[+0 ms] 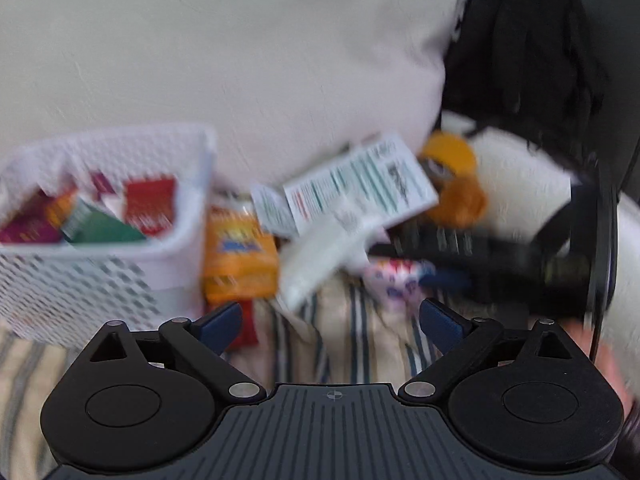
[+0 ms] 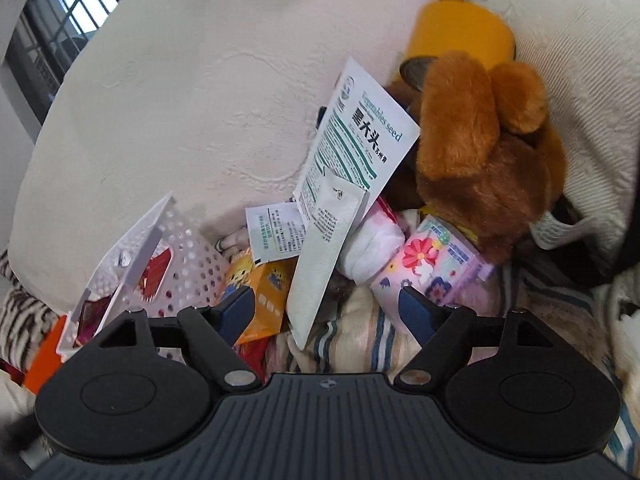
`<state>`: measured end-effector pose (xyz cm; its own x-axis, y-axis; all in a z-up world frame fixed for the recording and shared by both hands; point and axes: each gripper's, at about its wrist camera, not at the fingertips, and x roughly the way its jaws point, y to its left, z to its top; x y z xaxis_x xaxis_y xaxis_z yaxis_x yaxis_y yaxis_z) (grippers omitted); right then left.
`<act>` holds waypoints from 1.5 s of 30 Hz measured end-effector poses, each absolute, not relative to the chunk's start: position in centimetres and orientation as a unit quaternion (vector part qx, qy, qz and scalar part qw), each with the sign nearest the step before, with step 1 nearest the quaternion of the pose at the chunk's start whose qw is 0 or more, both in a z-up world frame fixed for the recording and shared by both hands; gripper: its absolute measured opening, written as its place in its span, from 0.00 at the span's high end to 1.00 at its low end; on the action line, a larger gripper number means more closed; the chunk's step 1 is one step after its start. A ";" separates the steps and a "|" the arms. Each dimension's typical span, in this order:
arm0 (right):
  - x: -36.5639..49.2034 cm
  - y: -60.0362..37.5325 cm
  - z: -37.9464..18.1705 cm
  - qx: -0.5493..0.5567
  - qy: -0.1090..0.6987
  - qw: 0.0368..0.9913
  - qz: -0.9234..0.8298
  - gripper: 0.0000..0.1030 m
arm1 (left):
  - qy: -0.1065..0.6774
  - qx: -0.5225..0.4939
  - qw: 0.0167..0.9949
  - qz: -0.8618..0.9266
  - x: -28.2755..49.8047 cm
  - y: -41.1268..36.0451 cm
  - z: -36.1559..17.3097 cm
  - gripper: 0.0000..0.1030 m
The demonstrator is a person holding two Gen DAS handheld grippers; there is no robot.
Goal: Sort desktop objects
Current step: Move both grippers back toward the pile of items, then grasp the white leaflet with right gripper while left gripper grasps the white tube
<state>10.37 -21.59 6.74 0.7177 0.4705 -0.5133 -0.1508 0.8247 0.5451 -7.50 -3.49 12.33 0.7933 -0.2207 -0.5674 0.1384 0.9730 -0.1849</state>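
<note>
A white perforated basket (image 1: 176,256) holding several coloured packets stands at the left; it also shows in the right wrist view (image 2: 188,260). Beside it lies a pile: an orange packet (image 1: 240,260) (image 2: 272,292), a white seed packet (image 1: 360,184) (image 2: 356,140), a long white pouch (image 2: 324,248), a pink flowered tissue pack (image 2: 432,264) and a brown plush toy (image 2: 488,160). My left gripper (image 1: 330,320) is open and empty, just short of the pile. My right gripper (image 2: 328,308) is open and empty, with the long pouch's lower end between its fingers.
A large cream pillow (image 2: 200,100) rises behind the pile. A striped cloth (image 1: 360,344) lies under everything. A black bag (image 1: 528,48) sits at the back right, with the black arm of the other gripper (image 1: 500,256) across the right side. An orange cylinder (image 2: 460,36) lies behind the plush toy.
</note>
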 end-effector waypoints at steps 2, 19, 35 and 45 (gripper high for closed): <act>11.6 -21.6 6.3 0.259 0.339 0.886 0.181 0.20 | 0.317 -0.067 0.942 -0.091 -6.4 -3.9 10.6 0.02; 18.6 -17.9 5.7 0.257 0.293 0.906 0.167 0.89 | 0.348 -0.080 0.932 -0.070 0.1 -2.2 3.4 0.02; 4.4 -25.3 5.1 0.405 0.271 0.867 0.102 0.89 | 0.267 0.072 0.955 -0.103 -4.5 -4.6 5.7 0.02; 3.9 -25.5 3.2 0.444 0.317 0.832 0.096 0.89 | 0.194 0.164 0.953 -0.165 -6.4 -5.9 5.4 0.05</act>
